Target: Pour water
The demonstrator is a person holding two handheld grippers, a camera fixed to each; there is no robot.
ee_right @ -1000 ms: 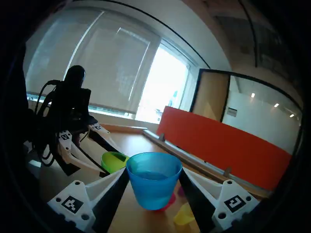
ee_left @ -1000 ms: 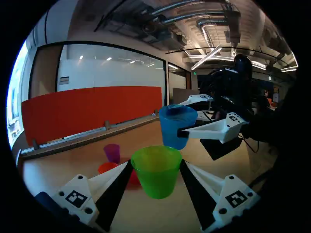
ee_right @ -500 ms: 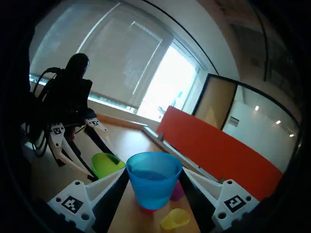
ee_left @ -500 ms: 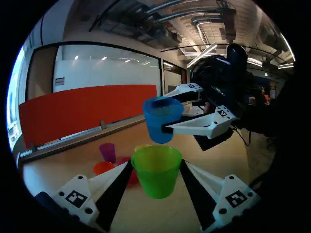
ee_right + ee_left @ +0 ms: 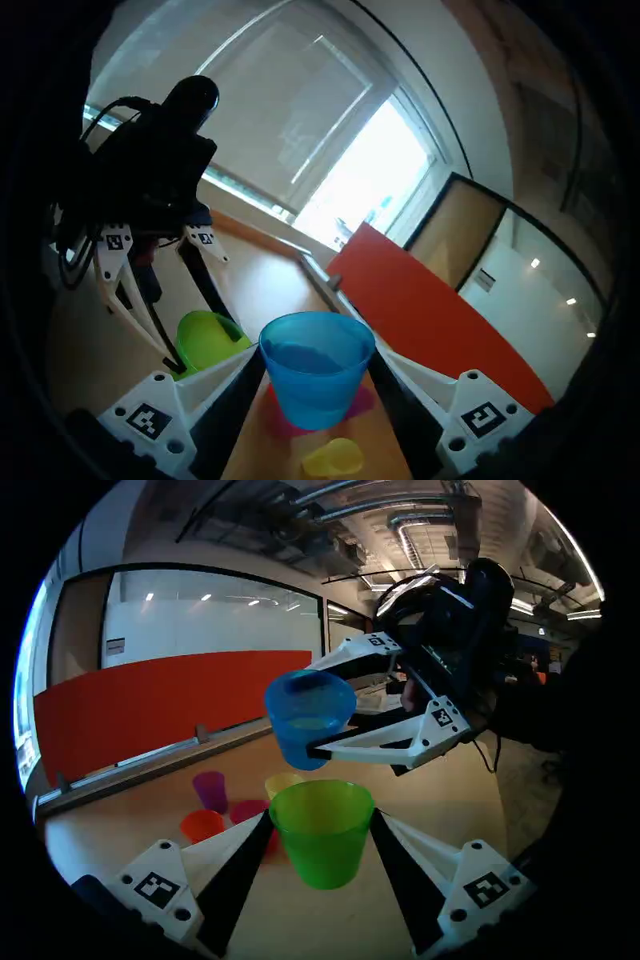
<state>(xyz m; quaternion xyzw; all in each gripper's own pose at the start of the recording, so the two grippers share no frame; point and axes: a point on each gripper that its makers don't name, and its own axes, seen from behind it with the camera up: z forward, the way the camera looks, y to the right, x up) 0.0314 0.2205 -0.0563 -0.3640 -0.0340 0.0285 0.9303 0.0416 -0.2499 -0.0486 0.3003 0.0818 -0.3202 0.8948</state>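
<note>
Holding the green cup (image 5: 322,844) upright over the tabletop (image 5: 448,800), I have my left gripper (image 5: 320,816) fingers clenched on its sides. My right gripper (image 5: 318,352) grasps the blue cup (image 5: 316,384), water inside, tipped and raised just above the green rim. Purple (image 5: 210,788), orange (image 5: 202,826), pink (image 5: 250,810) and yellow (image 5: 282,784) cups stand on the tabletop beyond.

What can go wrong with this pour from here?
1. The blue cup, tilted in the right gripper, looks past the far rim of the green cup, not over it; water may miss and hit the table.
2. Both cups are held by side pressure alone; a bump between them could shift the green cup in the left gripper.
</note>
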